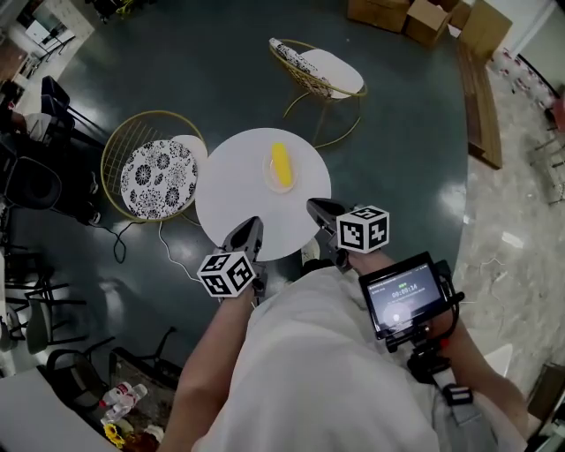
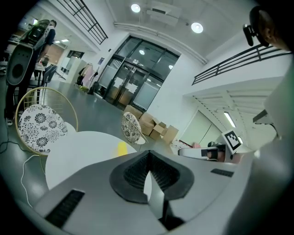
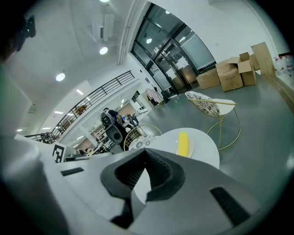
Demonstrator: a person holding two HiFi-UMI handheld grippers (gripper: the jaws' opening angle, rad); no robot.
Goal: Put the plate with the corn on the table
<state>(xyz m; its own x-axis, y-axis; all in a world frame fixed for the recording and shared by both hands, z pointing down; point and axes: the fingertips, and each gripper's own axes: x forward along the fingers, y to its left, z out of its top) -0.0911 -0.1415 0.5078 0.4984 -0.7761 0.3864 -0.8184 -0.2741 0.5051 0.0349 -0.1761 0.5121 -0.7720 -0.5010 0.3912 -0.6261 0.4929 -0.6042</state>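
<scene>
Dark, glossy floor (image 1: 397, 132) spreads through a large hall with glass doors (image 2: 138, 82) at the far end, and a round white bench (image 1: 238, 203) stands in the middle of it. Toward the bench's far side sits a small pale plate (image 1: 267, 174) with a yellow corn cob (image 1: 281, 164) lying along it; nothing touches the plate. A gold-wire chair (image 1: 157, 178) with a black-and-white patterned cushion stands right against the bench's left edge, and a second chair (image 1: 322, 72) of the same kind stands beyond the bench, apart from it. Cardboard boxes (image 1: 415, 16) are piled at the far side of the floor. The left gripper (image 1: 252, 228) and the right gripper (image 1: 318, 208) are held side by side at the bench's near edge, both well short of the plate. Each gripper's own view shows its jaws pressed together tip to tip with nothing between them. A small lit screen (image 1: 402, 296) is mounted by the person's right forearm.
</scene>
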